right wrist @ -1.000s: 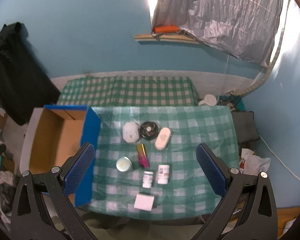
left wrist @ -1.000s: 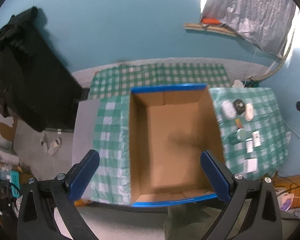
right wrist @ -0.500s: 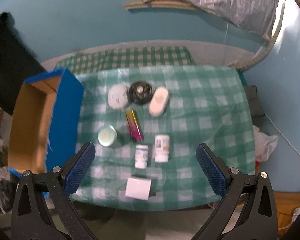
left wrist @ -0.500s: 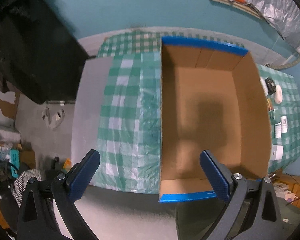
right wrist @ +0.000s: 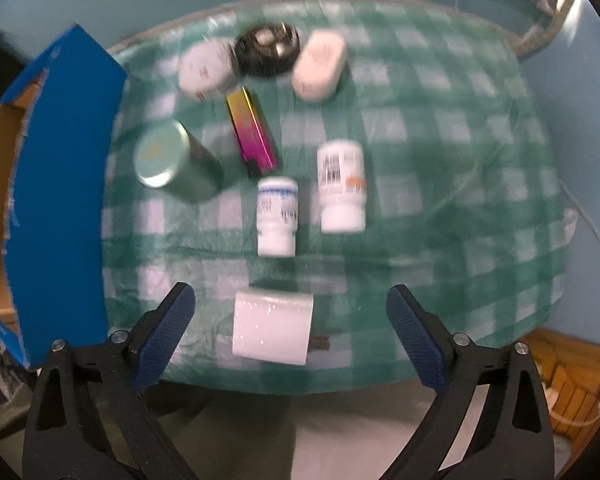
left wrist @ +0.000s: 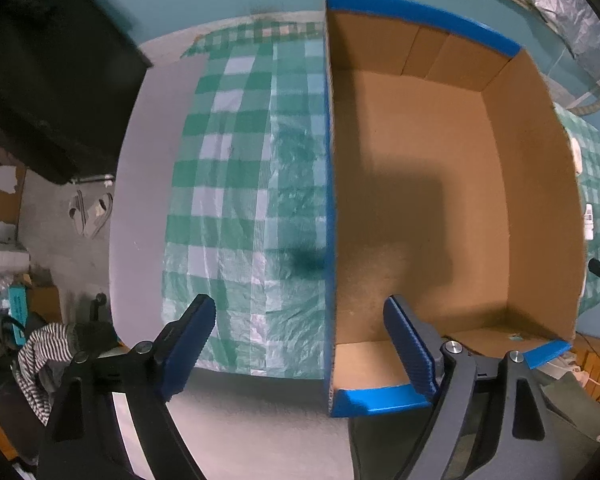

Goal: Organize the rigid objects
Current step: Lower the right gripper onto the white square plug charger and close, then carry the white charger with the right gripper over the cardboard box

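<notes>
An empty cardboard box [left wrist: 440,184] with blue outer walls stands on the green checked cloth [left wrist: 240,184]. My left gripper [left wrist: 300,320] points down over the box's near left corner. Its jaws are closing, with the box's left wall [left wrist: 330,200] between them, untouched. My right gripper [right wrist: 290,304] hangs over the table's front edge with its jaws closing. A white block [right wrist: 274,330] lies between the fingers, untouched. Beyond it lie two white bottles [right wrist: 277,216] [right wrist: 342,190], a teal can [right wrist: 168,160], a pink and gold box [right wrist: 252,136], a white round tub [right wrist: 206,66], a black round thing [right wrist: 266,50] and a white oval case [right wrist: 320,64].
The box's blue wall [right wrist: 60,184] rises left of the scattered items in the right wrist view. A bare grey strip of table [left wrist: 144,184] lies left of the cloth. Dark cloth [left wrist: 52,80] hangs beyond it, with clutter and sandals [left wrist: 92,216] on the floor.
Both grippers have come down toward the table, so the box and the items look much larger. Both pairs of jaws stand a little narrower. The left view has shifted toward the box's left wall.
</notes>
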{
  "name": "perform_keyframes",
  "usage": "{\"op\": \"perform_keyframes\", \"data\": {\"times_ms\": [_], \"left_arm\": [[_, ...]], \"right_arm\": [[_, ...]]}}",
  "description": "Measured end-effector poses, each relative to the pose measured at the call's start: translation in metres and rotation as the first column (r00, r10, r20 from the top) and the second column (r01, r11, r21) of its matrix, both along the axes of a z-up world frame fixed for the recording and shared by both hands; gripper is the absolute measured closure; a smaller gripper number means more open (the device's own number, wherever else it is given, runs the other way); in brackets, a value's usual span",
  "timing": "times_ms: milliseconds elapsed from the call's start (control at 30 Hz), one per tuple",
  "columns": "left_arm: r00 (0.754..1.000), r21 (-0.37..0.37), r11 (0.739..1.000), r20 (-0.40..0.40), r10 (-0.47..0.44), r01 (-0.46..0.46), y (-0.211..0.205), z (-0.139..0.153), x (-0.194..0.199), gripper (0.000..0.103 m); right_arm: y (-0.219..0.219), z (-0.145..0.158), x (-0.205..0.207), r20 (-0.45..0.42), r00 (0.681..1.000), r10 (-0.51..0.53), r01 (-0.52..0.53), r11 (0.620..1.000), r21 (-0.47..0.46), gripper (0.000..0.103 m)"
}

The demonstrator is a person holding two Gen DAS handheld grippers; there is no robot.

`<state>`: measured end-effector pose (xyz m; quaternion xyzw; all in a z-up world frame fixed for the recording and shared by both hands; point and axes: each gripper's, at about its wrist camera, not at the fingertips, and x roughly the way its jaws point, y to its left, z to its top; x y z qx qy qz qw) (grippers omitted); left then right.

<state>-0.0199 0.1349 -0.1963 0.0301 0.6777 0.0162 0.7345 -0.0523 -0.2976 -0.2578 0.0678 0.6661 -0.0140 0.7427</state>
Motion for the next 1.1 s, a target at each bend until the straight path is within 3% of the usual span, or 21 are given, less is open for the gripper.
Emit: {"op": "perform_keyframes", "data": {"times_ms": [67,200,433,567,800,1100], "left_arm": [[1.000,-0.005,1.000,-0.015,0.010,-0.010,0.003,-0.007,-0.001,0.024],[0.999,-0.005,1.000,-0.029,0.016,-0.016,0.005,-0.014,-0.004,0.026],[0.999,-0.019,0.999,-0.046,0.027,-0.028,0.006,-0.022,-0.004,0.052],[0.998,-0.033,0.999,-0.044,0.032,-0.034,0.007,-0.022,-0.004,0.061],[0.999,-0.055,0.998,-0.051,0.016,-0.019,0.005,-0.022,-0.004,0.073],[0.997,-0.060,0.998,-0.081,-0.001,-0.004,0.002,-0.027,-0.004,0.082]], "right_arm": [[0.000,-0.008,-0.002,-0.023,1.000,-0.013,0.013,1.000,0.005,0.009],[0.002,-0.018,-0.007,-0.048,0.999,-0.021,0.021,1.000,-0.005,0.009],[0.006,-0.026,-0.017,-0.087,0.996,-0.002,-0.001,1.000,-0.027,0.023],[0.007,-0.028,-0.020,-0.098,0.995,0.001,-0.002,1.000,-0.019,0.029],[0.010,-0.039,-0.018,-0.078,0.997,0.020,-0.020,1.000,0.004,0.050],[0.010,-0.029,-0.017,-0.053,0.998,0.043,-0.043,0.999,-0.005,0.054]]}}
